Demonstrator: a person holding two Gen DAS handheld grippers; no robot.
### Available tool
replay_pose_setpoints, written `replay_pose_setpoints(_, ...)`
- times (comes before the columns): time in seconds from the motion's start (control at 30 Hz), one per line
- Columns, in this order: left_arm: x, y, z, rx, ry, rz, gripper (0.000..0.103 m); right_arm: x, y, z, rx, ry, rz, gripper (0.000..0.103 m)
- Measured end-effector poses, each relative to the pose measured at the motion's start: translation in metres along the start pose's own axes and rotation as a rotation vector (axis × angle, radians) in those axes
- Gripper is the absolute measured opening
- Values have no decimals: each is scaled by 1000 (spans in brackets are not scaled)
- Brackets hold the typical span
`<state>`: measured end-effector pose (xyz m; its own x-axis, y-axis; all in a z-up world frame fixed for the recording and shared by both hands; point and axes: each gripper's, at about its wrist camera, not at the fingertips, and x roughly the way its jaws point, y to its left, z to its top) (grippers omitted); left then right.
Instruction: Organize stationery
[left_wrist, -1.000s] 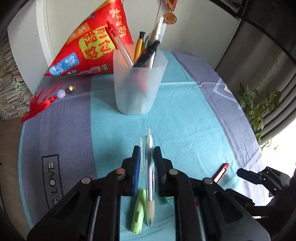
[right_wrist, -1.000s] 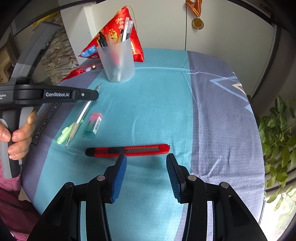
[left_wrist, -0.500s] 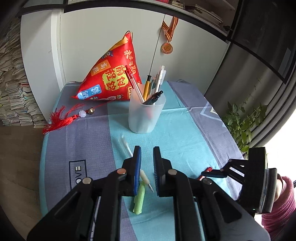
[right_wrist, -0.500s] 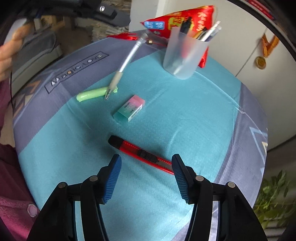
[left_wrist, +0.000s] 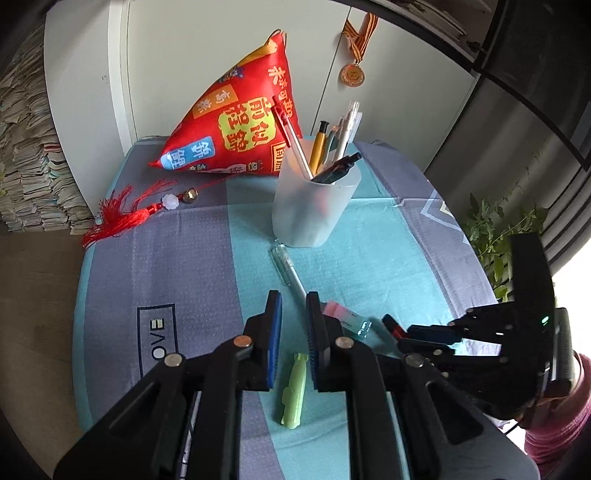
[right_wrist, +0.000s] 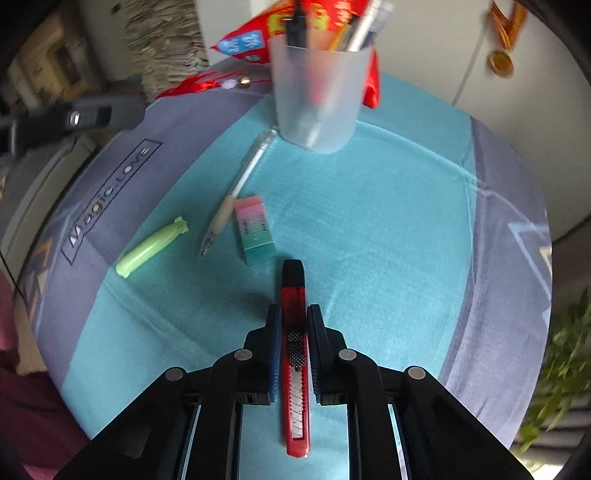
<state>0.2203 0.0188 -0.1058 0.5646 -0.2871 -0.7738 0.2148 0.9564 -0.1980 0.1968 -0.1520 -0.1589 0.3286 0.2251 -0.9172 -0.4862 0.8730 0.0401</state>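
Two blue-padded fingers of the right gripper (right_wrist: 291, 347) clamp a slim red plastic utility knife (right_wrist: 294, 354) lying on the plush teal tablecloth (right_wrist: 388, 240), its long axis pointing toward the frosted pen cup (right_wrist: 317, 96). Left gripper (left_wrist: 293, 339) hovers nearly closed, empty, over a green cap (left_wrist: 294, 391).

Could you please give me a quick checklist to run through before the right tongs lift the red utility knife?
1. Right tongs straddle the utility knife: ok, pads close on both sides of its body.
2. Firm contact on the knife: cannot tell.
3. Blade retracted: cannot tell.
4. Eraser clear of the knife: ok, a small gap beyond the black end.
5. Pen cup upright with room: ok for upright, crowded with pens.
6. Left tongs out of the way: ok, empty, narrowly open, above the green cap.
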Motion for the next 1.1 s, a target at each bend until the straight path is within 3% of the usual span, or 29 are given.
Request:
replay_pose_setpoints(0.17, 42, -2, 9, -11, 76, 45, 21, -4, -46, -9, 346, 60, 138, 15)
replay_pose_setpoints(0.3, 66, -1, 19, -26, 112, 91, 24, -3, -62, -15, 417, 19, 12, 15)
replay_pose_setpoints(0.4, 78, 3, 27, -53, 129, 125, 35, -5, -61, -15, 397, 6, 1, 15)
replay_pose_setpoints(0.6, 87, -3, 39, -62, 127, 158, 36, -2, -46, -3, 288, -2, -121, 15)
replay_pose_setpoints(0.9, 108, -9, 40, -55, 161, 192, 36, 12, -44, 10, 264, 16, -146, 15)
replay_pose_setpoints(1.0, 112, -17, 44, -24, 144, 232, 33, 16, -43, 15, 253, 30, -146, 15)
replay_pose_setpoints(1.03, 112, -18, 45, -21, 138, 234, 20, 17, -43, 17, 254, 34, -146, 15)
replay_pose_setpoints(1.1, 111, -19, 46, -24, 137, 219, 14, 18, -45, 18, 266, 37, -140, 14)
